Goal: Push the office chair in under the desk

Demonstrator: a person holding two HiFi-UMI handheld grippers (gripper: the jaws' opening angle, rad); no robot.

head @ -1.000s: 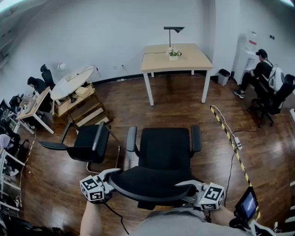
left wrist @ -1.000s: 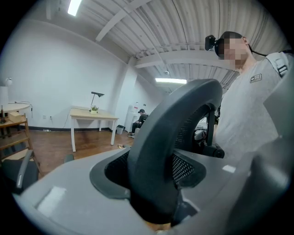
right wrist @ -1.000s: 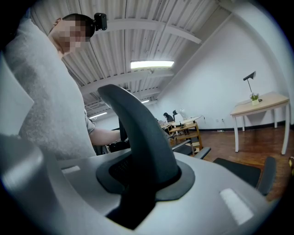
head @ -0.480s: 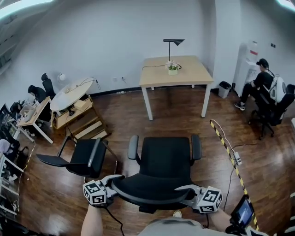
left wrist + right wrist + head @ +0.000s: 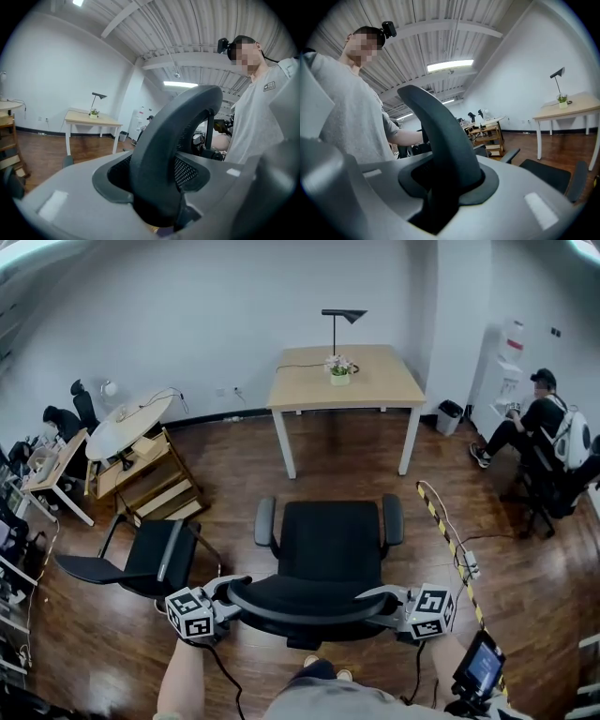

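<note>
**Both grippers clamped on the chair's backrest, chair standing short of the desk**

Head view: the black office chair with mesh back and two grey-padded armrests (image 5: 328,545) stands on the dark wooden floor (image 5: 234,465). Its seat faces the light wooden four-legged desk (image 5: 380,382), from which it is well apart. The left gripper (image 5: 231,591) and the right gripper (image 5: 373,599) grip opposite ends of the curved top rim of the backrest (image 5: 305,612). In each gripper view the jaws are closed onto that rim, which fills the gap between them.

On the desk stand a thin black lamp (image 5: 341,317) and a small potted plant (image 5: 338,367). A second black chair with a metal frame (image 5: 131,559) stands to the left of the office chair. A yellow-and-black striped floor strip (image 5: 446,532) runs along its right.
</note>
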